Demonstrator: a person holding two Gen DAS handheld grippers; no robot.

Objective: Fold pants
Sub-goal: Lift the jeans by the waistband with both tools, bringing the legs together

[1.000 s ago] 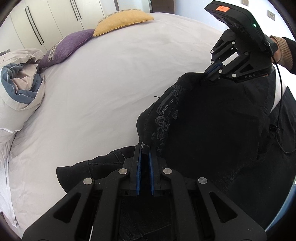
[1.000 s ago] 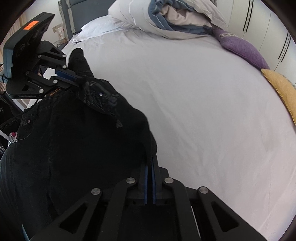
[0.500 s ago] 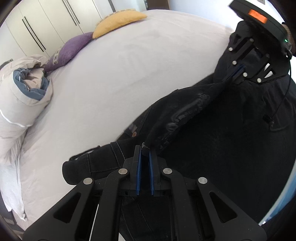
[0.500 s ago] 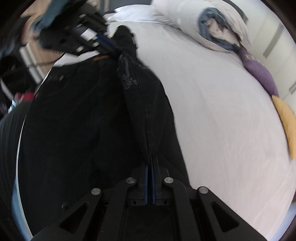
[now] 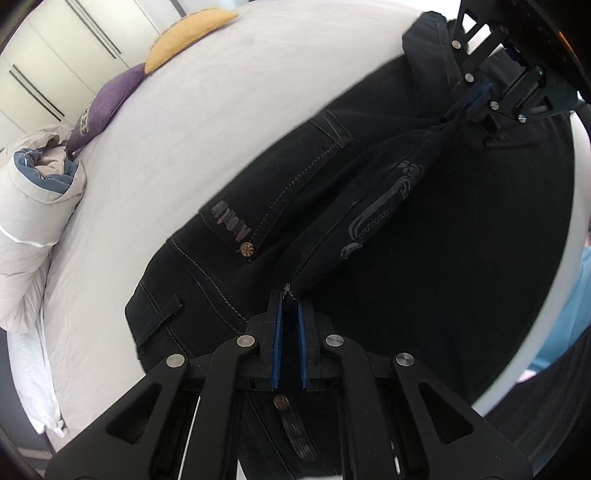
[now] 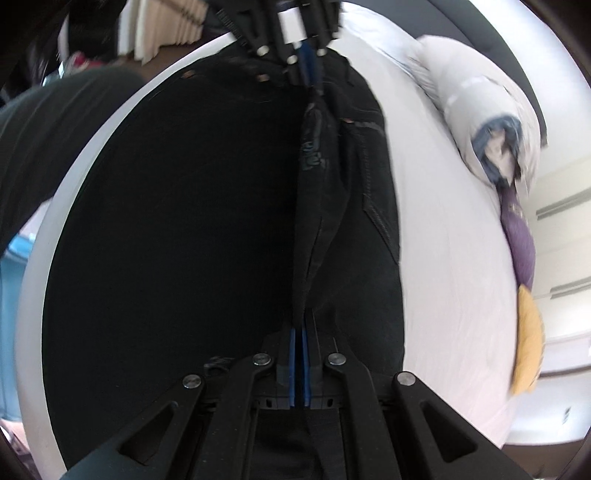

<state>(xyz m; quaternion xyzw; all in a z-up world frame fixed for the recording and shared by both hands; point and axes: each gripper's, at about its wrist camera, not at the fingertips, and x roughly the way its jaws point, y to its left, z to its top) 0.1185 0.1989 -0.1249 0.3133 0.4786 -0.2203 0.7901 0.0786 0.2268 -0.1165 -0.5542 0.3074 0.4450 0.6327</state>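
Note:
Black pants [image 5: 388, 206] lie on the white bed near its edge, with a stitched pocket and printed pattern showing. My left gripper [image 5: 290, 295] is shut on a pinched edge of the pants. My right gripper [image 5: 476, 99], seen at the upper right of the left wrist view, is shut on the other end of the same taut fold. In the right wrist view the right gripper [image 6: 300, 325] pinches the pants [image 6: 207, 221], and the left gripper [image 6: 306, 62] holds them at the top.
The white bed sheet [image 5: 177, 147] spreads to the left. A rolled white and blue duvet [image 5: 33, 199], a purple cushion [image 5: 107, 103] and a yellow cushion [image 5: 188, 33] lie at the far side. White wardrobe doors [image 5: 55, 62] stand behind. The bed edge [image 5: 535, 332] curves on the right.
Both grippers have carried the held fold of the pants across and down toward the bed's near edge, and the pants now lie flatter and spread wider. Both stay shut.

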